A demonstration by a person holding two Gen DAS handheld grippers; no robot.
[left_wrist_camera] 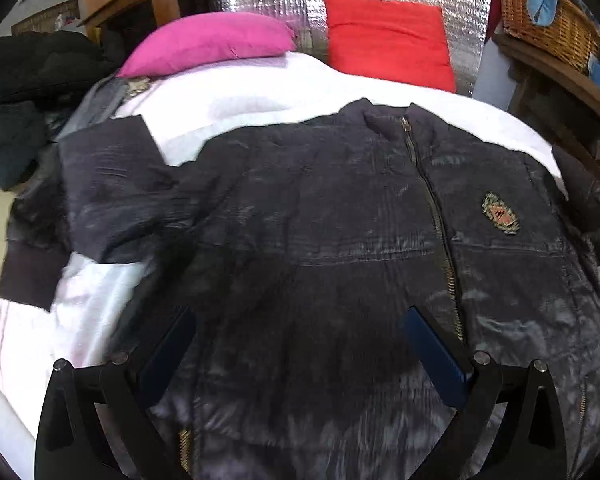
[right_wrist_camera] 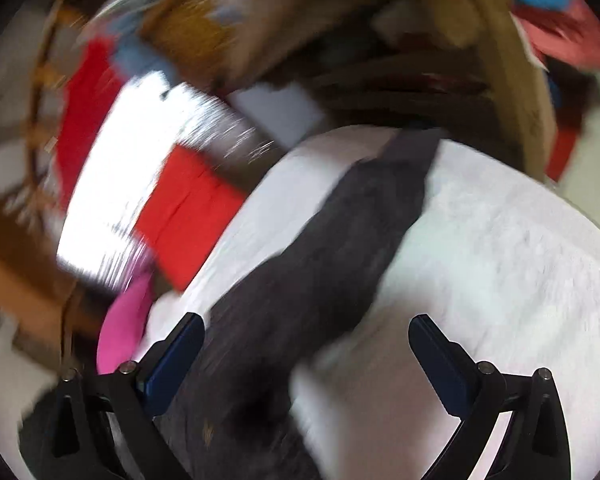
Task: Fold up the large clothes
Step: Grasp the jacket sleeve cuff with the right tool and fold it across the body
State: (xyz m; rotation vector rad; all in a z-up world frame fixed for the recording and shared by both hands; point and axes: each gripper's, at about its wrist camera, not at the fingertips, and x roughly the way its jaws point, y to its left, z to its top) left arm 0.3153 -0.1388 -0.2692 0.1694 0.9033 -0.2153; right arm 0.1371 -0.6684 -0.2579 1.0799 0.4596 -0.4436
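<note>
I've got the dark jacket (left_wrist_camera: 340, 216) spread front-up on the white bed cover (left_wrist_camera: 260, 88), collar pointing away from me toward the pink pillow (left_wrist_camera: 212, 44) and the red pillow (left_wrist_camera: 388, 40), hem nearest my grippers. The zipper (left_wrist_camera: 432, 208) runs straight away from me, so the body's long axis lies along my line of sight, and the sleeves reach out sideways across it.

My left gripper (left_wrist_camera: 300, 344) hangs over the lower front panel, jaws spread wide with nothing between them, just left of the zipper line. One sleeve (left_wrist_camera: 100, 200) lies out to its left, bent, cuff dropping toward the edge of the bed.

My right gripper (right_wrist_camera: 306, 354) is released as well, fingers apart and empty. That view is badly smeared, but I can make out the other sleeve (right_wrist_camera: 360, 220) running away from the gripper as a long dark strip across the white cover, its cuff at the far end near the wicker basket (right_wrist_camera: 204, 36). The strip starts right under the fingers, nearer the left finger, and angles off up and to the right.

My read: nothing is folded yet. The right gripper is the nearer one to this sleeve, and the fold inward turns on taking it along that diagonal and carrying it across toward the zipper.
</note>
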